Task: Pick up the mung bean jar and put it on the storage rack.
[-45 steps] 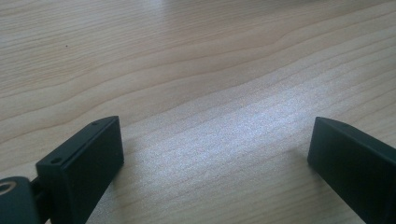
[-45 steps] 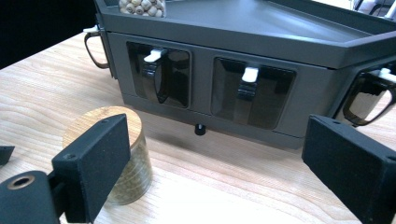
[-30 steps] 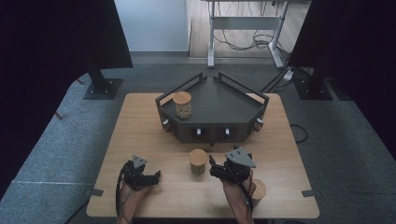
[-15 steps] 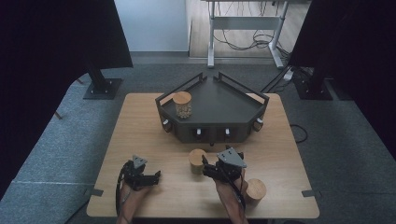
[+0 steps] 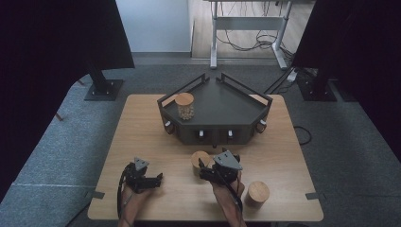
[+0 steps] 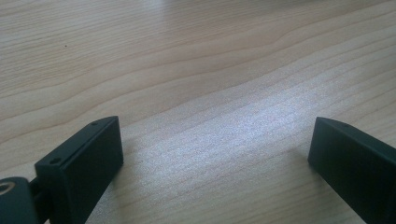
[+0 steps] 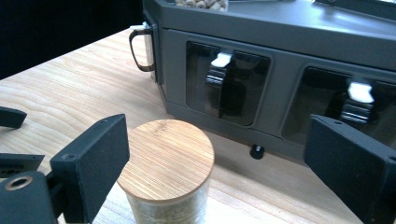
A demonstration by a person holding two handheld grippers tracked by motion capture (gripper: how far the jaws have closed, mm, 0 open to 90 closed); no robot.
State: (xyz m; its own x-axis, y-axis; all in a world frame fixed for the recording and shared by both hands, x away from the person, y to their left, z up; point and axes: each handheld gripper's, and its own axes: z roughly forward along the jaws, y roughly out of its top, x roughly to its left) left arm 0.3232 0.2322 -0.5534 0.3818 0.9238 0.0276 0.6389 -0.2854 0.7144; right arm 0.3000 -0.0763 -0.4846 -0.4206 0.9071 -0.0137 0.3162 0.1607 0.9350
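Observation:
A small glass jar with a round bamboo lid (image 5: 200, 160) (image 7: 166, 151) stands mid-table in front of a dark drawer cabinet (image 5: 215, 106) (image 7: 280, 28). My right gripper (image 5: 204, 169) (image 7: 219, 135) is open. Its jaws have just been opening, and the jar stands between them, close to the left jaw, with neither pad pressing on it. My left gripper (image 5: 159, 178) (image 6: 215, 140) rests low over bare tabletop at the front left, open, with nothing between its jaws.
A second lidded jar (image 5: 184, 105) sits on top of the cabinet at its left. A third jar (image 5: 258, 193) stands near the table's front right corner. Two cabinet drawers with white-tipped handles (image 7: 219, 60) face me. The wooden table (image 5: 142, 137) is bare at the left.
My right gripper has moved left toward the middle jar and a little down, so the jar now sits between its jaws. The front-right jar has come clear of the hand. The left gripper has stayed put.

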